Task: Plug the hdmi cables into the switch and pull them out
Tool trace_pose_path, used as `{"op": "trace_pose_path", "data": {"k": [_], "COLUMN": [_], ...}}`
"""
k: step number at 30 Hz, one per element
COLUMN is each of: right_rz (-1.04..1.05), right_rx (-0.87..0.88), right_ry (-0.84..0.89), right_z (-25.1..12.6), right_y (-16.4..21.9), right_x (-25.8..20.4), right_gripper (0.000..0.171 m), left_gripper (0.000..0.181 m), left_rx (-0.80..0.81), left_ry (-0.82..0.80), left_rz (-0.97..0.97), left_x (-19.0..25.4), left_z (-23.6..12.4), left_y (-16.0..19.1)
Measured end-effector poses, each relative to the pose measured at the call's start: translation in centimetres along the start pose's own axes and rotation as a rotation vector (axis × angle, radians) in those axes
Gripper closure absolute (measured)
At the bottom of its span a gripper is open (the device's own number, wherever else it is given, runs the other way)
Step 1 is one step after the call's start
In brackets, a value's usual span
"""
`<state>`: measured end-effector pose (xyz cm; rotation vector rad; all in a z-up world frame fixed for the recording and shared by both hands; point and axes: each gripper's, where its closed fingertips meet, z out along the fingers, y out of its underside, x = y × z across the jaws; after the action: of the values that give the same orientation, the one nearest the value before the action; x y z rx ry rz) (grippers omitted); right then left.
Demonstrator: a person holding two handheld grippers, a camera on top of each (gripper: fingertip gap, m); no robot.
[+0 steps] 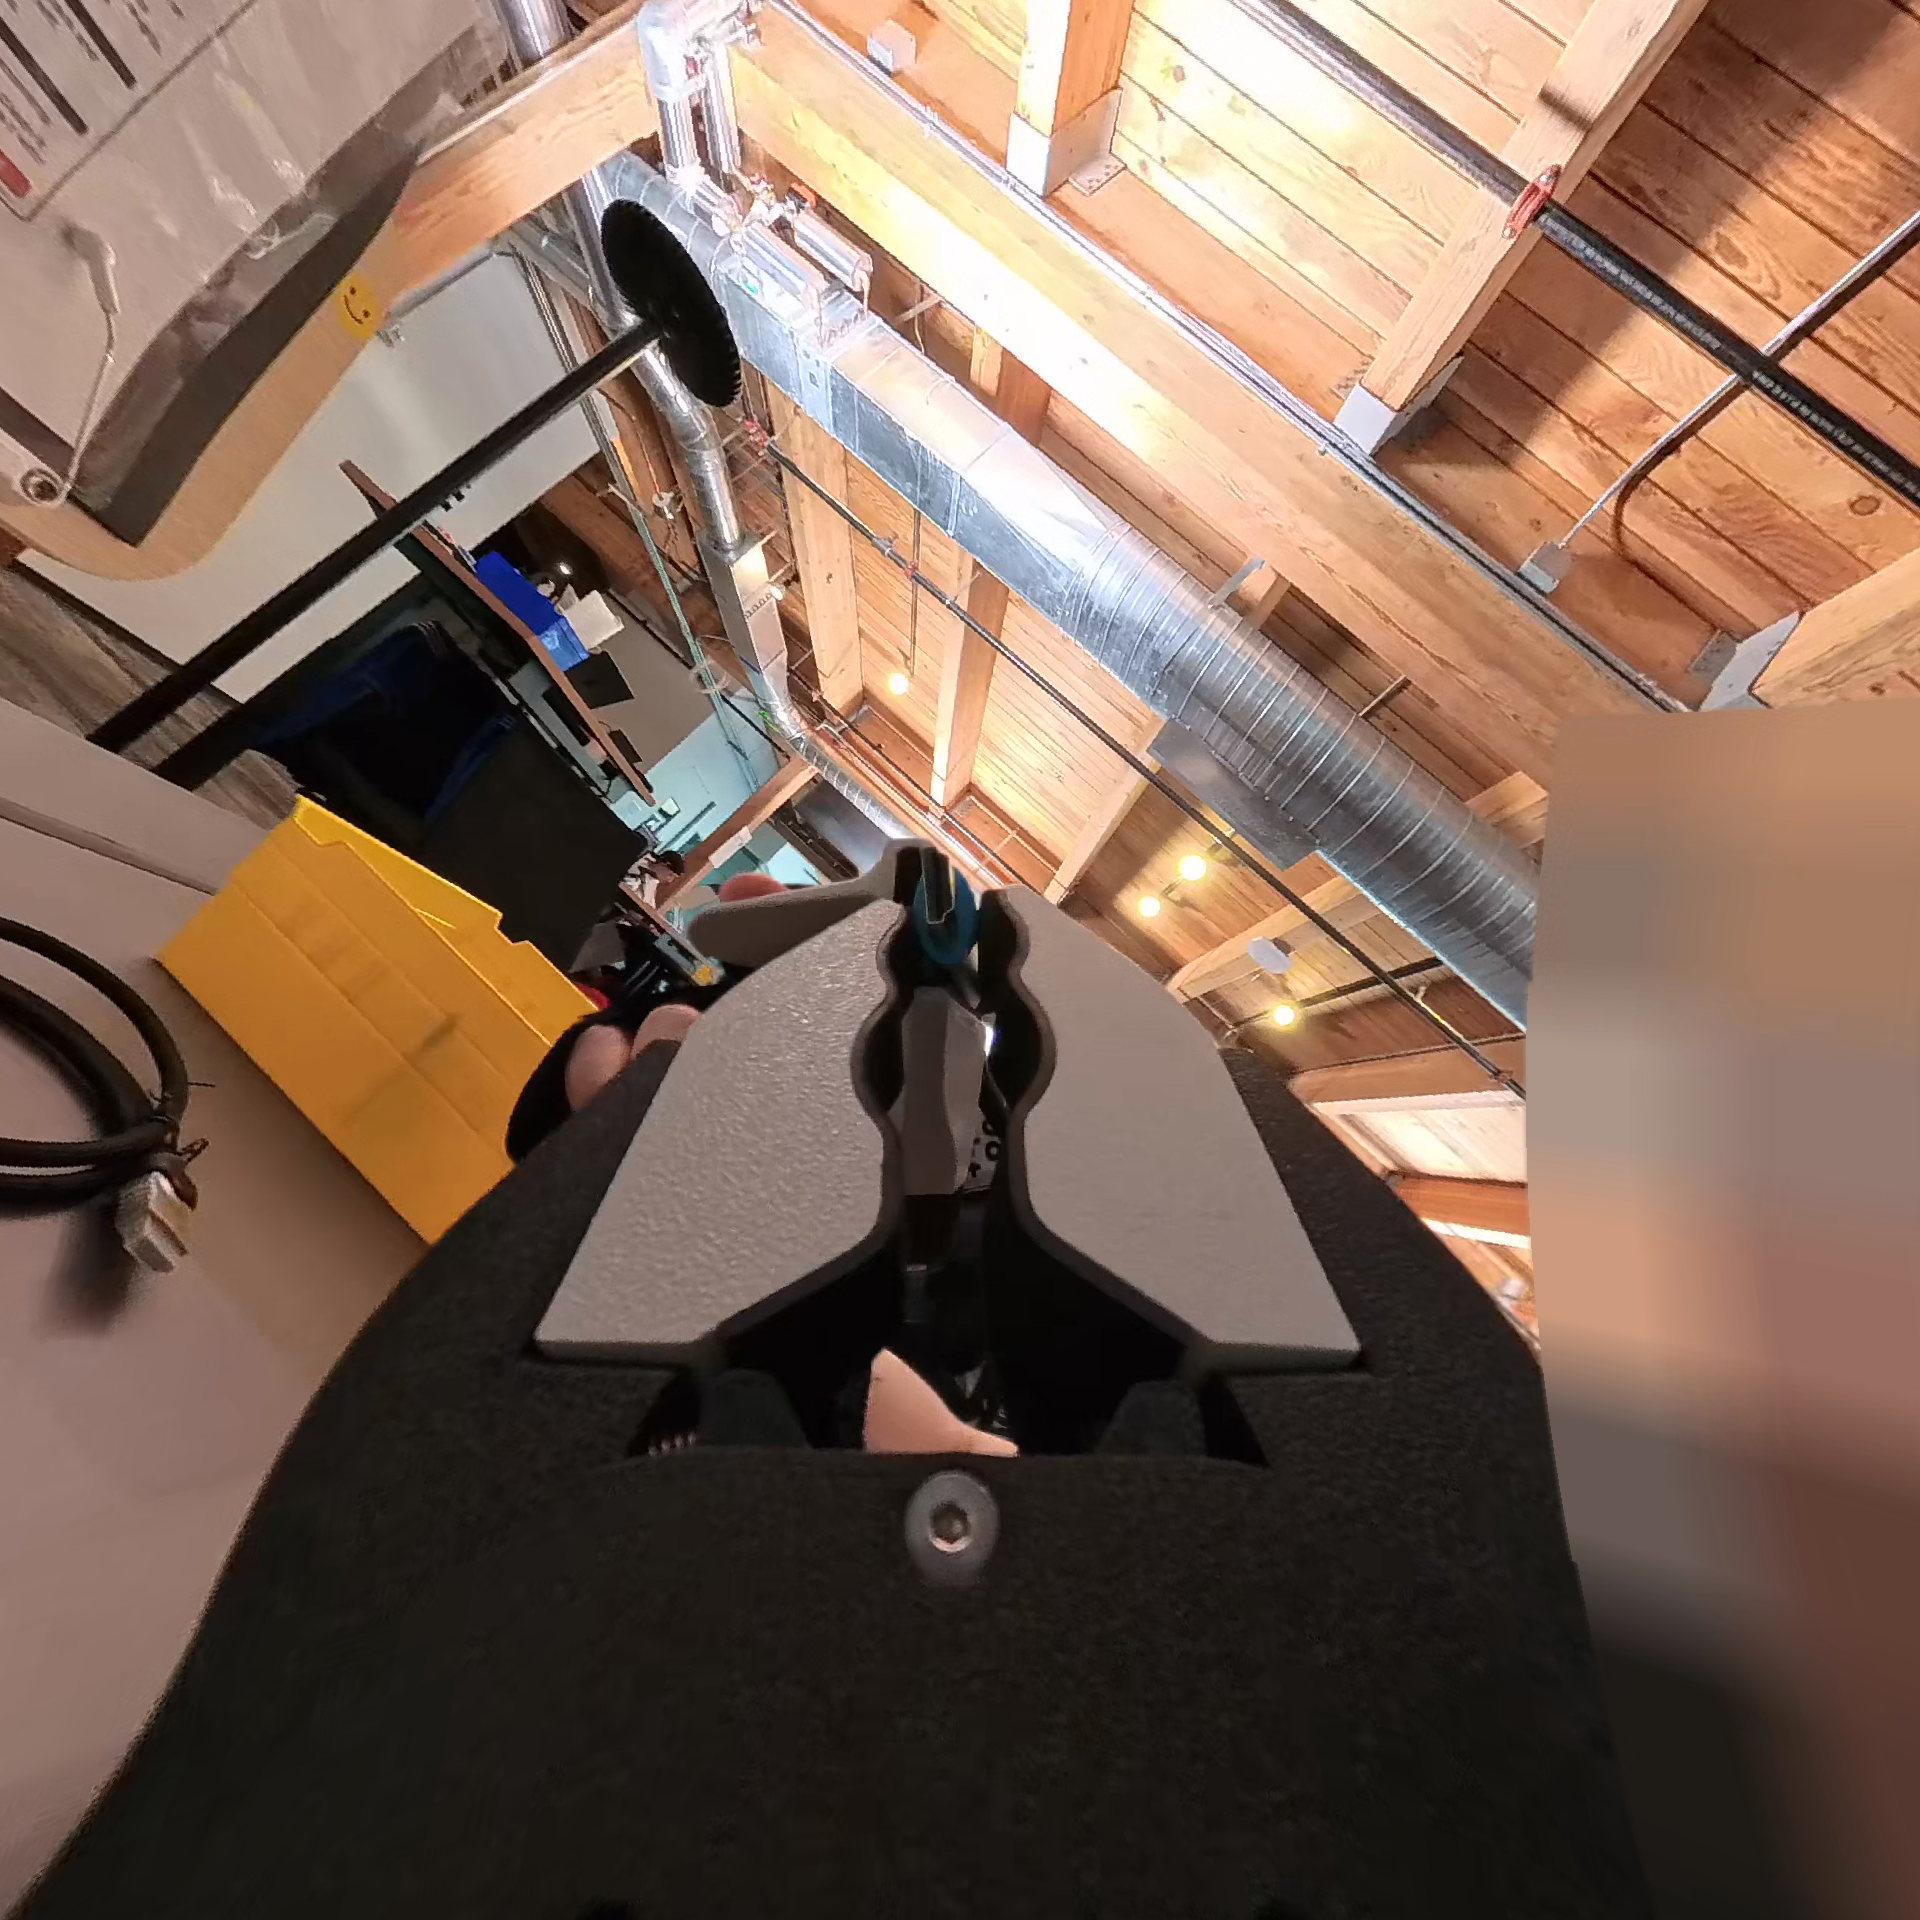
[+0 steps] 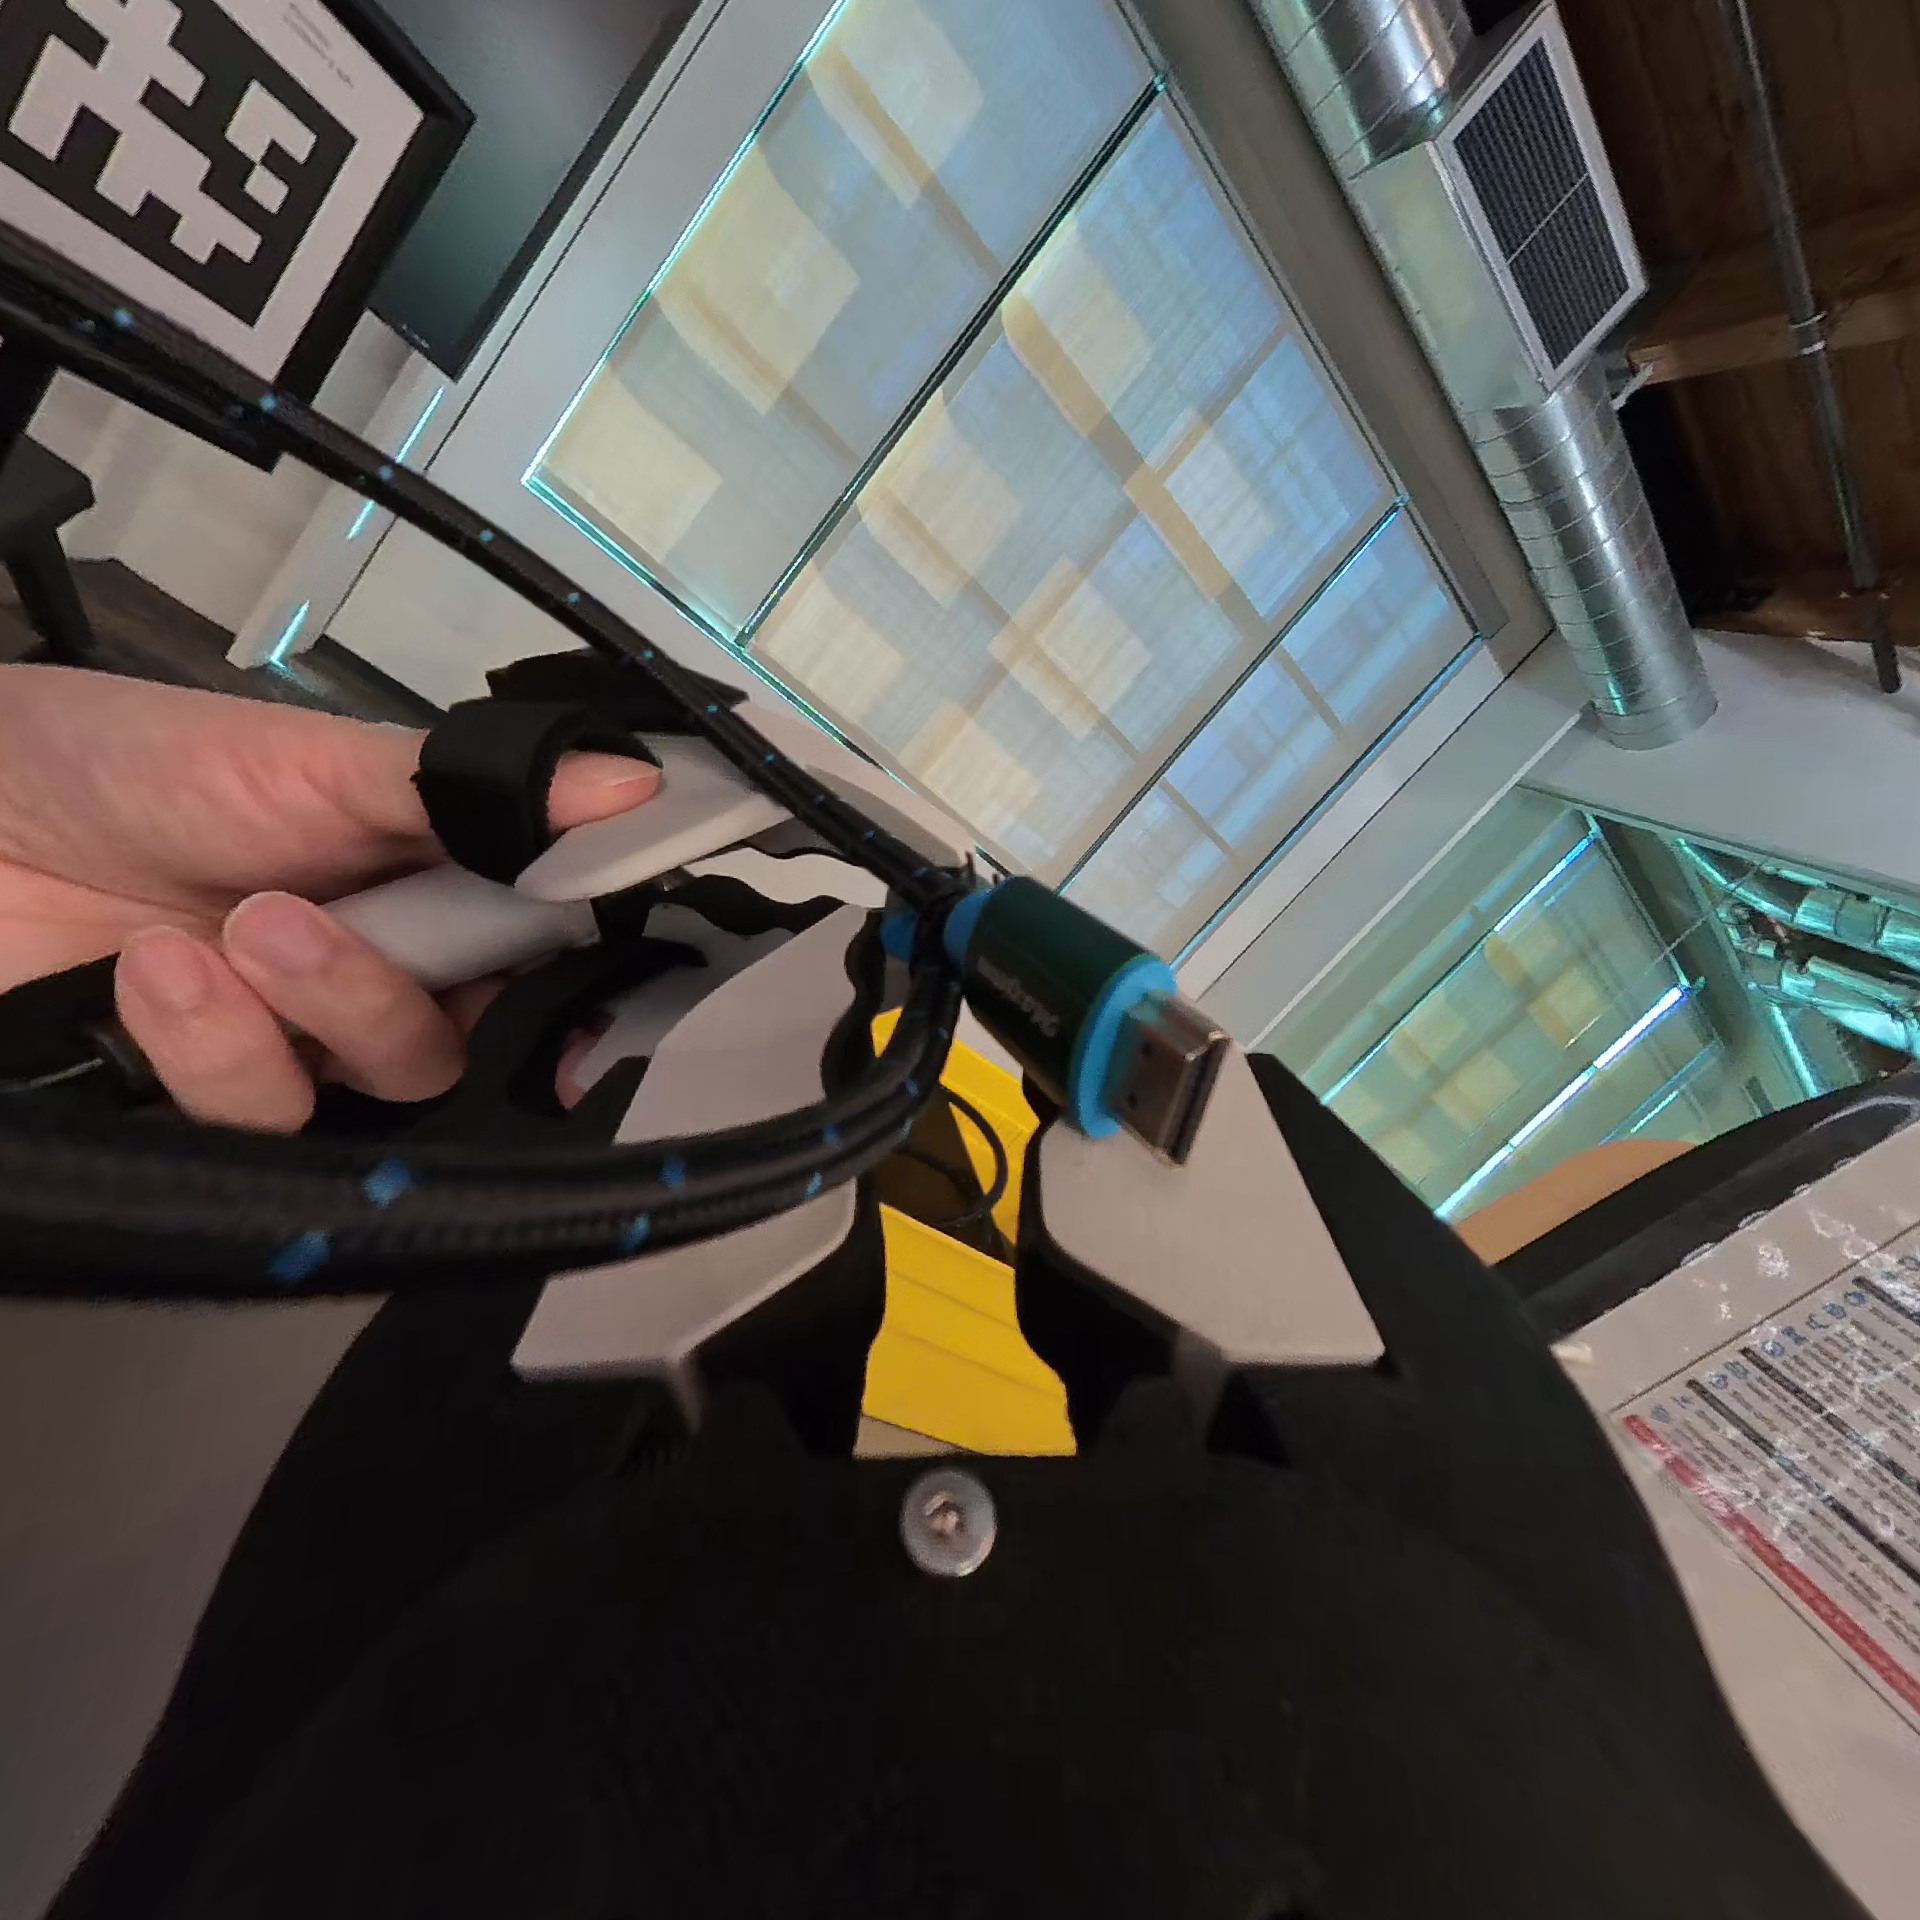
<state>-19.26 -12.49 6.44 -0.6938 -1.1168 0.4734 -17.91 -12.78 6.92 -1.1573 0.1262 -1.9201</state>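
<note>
A: Overhead, a timber ceiling [image 1: 1195, 343], beams running from 11 o'clock down to 4. A silver spiral duct [image 1: 1132, 613] crosses below it. Small round lamps [image 1: 1191, 865] glow at centre right.

B: At 9 o'clock a yellow bin [image 1: 353, 997] sits on a pale tabletop [image 1: 156, 1382].

A: Other view: a big gridded window [image 2: 997, 499] fills the middle, frosted, with teal edges. A second duct [image 2: 1590, 540] and a louvred vent [image 2: 1548, 197] at 1 o'clock.

B: A framed black-and-white marker board [image 2: 177, 156] at 10 o'clock.
</note>
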Motion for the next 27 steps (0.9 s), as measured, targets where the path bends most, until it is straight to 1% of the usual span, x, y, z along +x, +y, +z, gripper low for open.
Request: {"op": "trace_pose_path", "data": {"k": [2,10,15,18,22,25,27], "right_rz": [0.034,0.071,0.054,0.033,0.061,0.081,0.088], "right_rx": [0.016,0.038,0.026,-0.002,-0.021,-0.02,-0.014], "right_ry": [-0.001,0.009,0.032,0.029,0.016,0.009,0.004], "right_z": [-0.01,-0.09,0.03,0.17,0.28,0.29,0.2], "right_y": [-0.03,0.0,0.22,0.6,0.68,0.44,0.24], "right_x": [-0.08,-0.07,-0.01,-0.15,-0.08,0.07,0.29], "right_gripper": [0.149,0.149,0.147,0.149,0.149,0.15,0.15], "left_gripper": [0.171,0.171,0.171,0.171,0.171,0.171,0.17], "left_rx": [0.01,0.02,0.021,0.026,0.031,0.028,0.018], "left_ry": [-0.002,-0.009,-0.009,-0.012,-0.01,0.021,0.025], "left_rz": [-0.001,0.014,-0.008,-0.018,-0.014,-0.024,0.014], "left_x": [-0.12,-0.25,-0.57,-0.81,-0.81,-0.53,-0.47], "left_z": [-0.12,-0.26,-0.32,-0.37,-0.35,-0.17,-0.14], "left_y": [-0.22,-0.43,-0.33,-0.26,-0.41,-0.54,-0.65]}}
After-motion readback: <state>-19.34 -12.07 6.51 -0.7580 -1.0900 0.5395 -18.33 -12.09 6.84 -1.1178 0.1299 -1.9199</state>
